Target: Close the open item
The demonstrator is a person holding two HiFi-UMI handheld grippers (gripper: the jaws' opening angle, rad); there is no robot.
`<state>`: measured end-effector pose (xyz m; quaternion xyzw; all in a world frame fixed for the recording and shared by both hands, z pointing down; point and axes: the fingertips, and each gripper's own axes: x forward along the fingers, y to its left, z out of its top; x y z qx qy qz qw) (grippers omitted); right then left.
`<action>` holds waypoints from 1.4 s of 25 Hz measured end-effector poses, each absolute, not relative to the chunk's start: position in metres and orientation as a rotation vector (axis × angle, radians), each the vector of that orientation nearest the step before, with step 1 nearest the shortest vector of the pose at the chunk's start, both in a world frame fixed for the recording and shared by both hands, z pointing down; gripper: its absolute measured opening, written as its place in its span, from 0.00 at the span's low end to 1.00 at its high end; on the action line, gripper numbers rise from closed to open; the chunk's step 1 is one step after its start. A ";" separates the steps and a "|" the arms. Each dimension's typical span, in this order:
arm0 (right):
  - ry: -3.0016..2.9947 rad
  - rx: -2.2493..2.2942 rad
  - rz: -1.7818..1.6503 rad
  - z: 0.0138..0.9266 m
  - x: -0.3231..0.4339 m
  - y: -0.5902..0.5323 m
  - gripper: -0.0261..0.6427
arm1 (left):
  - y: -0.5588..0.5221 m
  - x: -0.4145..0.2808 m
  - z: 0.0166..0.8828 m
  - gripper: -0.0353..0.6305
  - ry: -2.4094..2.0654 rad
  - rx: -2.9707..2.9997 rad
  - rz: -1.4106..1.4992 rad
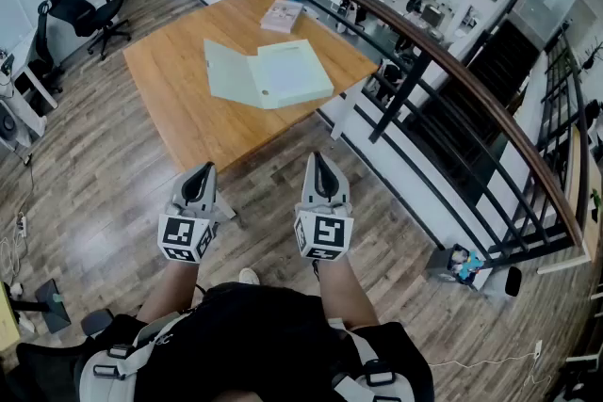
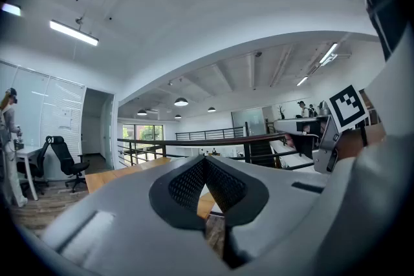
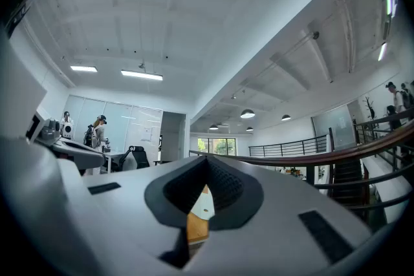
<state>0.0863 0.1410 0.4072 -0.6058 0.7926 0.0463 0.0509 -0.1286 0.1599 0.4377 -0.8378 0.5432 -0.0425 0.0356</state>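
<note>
The person stands a little back from a wooden surface (image 1: 184, 113), with both forearms reaching forward from the body at about waist height. The left hand-held gripper (image 1: 202, 176) and the right hand-held gripper (image 1: 321, 167) are held side by side, well apart from each other. Both point ahead toward the surface, with their marker cubes turned up toward the head camera. Both hang over the plank floor (image 1: 104, 193), short of the near edge of the surface and touching nothing.

In the left gripper view, the two dark ribbed pads meet at their tips in a closed point with nothing caught between them. Only a narrow sliver of the wooden top and floor shows through the gap lower down. The right gripper view shows the same: the pads are pressed together at the tip and empty. A slit of orange wood and a pale patch show behind them.

The folder (image 1: 268, 73) is pale green and lies open and flat on the far right part of the surface, near the corner by the railing (image 1: 452, 61). One leaf is spread to the left and the other lies to the right. It is well apart from both grippers. A small booklet (image 1: 282, 15) lies further back on the same surface, near its far edge and apart from the folder. A black office chair (image 1: 89, 14) stands on the floor beyond the left side of the surface.
</note>
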 end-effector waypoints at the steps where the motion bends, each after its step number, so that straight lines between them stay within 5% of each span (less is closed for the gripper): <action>1: 2.410 -1.843 0.136 0.407 0.084 0.141 0.04 | 0.160 -0.131 0.438 0.05 1.672 -2.573 -0.129; 24: 2.434 -1.885 0.151 0.425 0.014 0.112 0.04 | 0.121 -0.202 0.464 0.05 1.677 -2.630 -0.077; 35: 2.495 -1.842 0.087 0.452 0.017 0.014 0.04 | 0.043 -0.207 0.479 0.05 1.767 -2.587 -0.117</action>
